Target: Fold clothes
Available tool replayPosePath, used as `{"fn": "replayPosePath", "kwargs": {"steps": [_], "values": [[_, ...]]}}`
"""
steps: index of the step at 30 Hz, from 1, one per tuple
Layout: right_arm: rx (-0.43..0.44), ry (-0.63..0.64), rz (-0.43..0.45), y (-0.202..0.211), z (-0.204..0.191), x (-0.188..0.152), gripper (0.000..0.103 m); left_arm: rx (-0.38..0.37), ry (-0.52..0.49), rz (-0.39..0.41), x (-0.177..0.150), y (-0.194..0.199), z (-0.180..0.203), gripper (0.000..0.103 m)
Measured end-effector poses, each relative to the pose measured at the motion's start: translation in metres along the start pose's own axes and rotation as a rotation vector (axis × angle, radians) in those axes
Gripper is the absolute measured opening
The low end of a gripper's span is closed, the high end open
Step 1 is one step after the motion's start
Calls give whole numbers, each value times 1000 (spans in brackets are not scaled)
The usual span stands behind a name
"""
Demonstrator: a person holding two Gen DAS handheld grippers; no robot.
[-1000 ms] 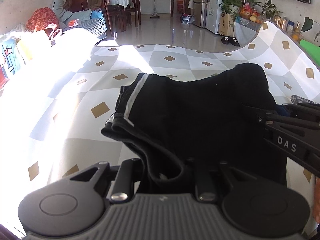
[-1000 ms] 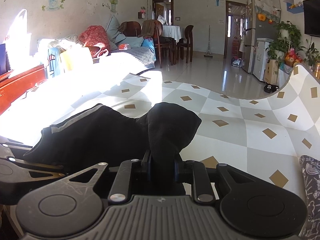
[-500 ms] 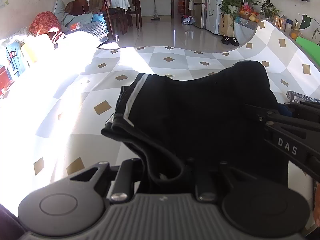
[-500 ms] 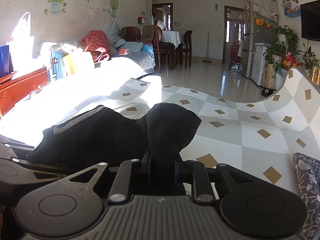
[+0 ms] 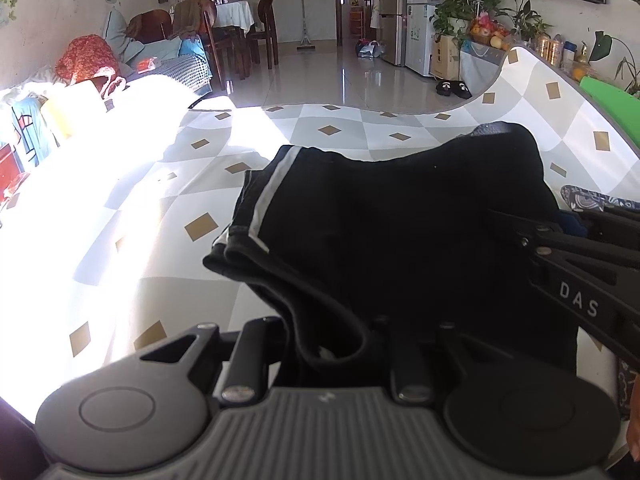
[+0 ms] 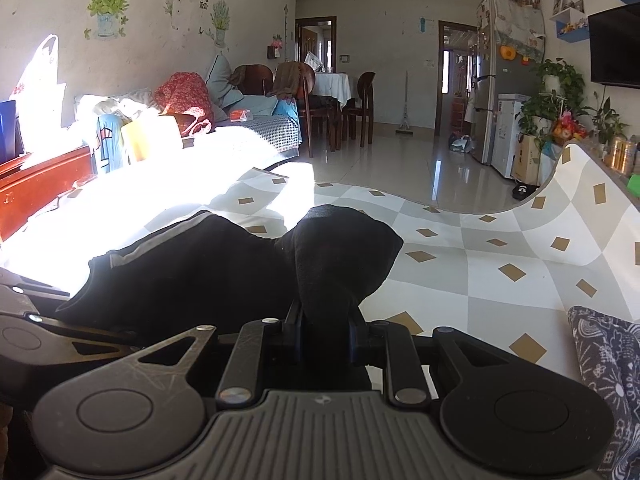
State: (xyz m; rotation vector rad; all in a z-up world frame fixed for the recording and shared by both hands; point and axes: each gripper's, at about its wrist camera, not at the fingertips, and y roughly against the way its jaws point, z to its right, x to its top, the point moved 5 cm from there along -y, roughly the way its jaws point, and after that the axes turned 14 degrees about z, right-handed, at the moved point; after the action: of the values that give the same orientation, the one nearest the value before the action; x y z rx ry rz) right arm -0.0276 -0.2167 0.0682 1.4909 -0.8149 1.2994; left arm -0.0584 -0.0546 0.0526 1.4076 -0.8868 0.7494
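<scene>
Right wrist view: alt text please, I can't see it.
The right gripper has its jaws shut on a bunched fold of black shorts above a checked table cover. The left gripper shows at the left edge.

Shorts (image 5: pixel 392 220) on the desk (image 5: pixel 328 130), patterned cloth (image 6: pixel 608 364) to their right, sofa (image 6: pixel 256 120) behind at left, fridge (image 6: pixel 486 112) behind at right

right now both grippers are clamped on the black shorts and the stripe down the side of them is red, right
Not quite: the stripe is white, not red, as the left wrist view shows. The rest holds: the left gripper and the right gripper are both shut on the black shorts, over the checked tablecloth.
</scene>
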Motion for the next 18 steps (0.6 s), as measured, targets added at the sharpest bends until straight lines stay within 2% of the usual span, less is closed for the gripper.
{"fn": "replayPosePath", "kwargs": {"steps": [18], "values": [[-21,9,25,19,-4,7,20,-16,11,19,0,17,3,18]]}}
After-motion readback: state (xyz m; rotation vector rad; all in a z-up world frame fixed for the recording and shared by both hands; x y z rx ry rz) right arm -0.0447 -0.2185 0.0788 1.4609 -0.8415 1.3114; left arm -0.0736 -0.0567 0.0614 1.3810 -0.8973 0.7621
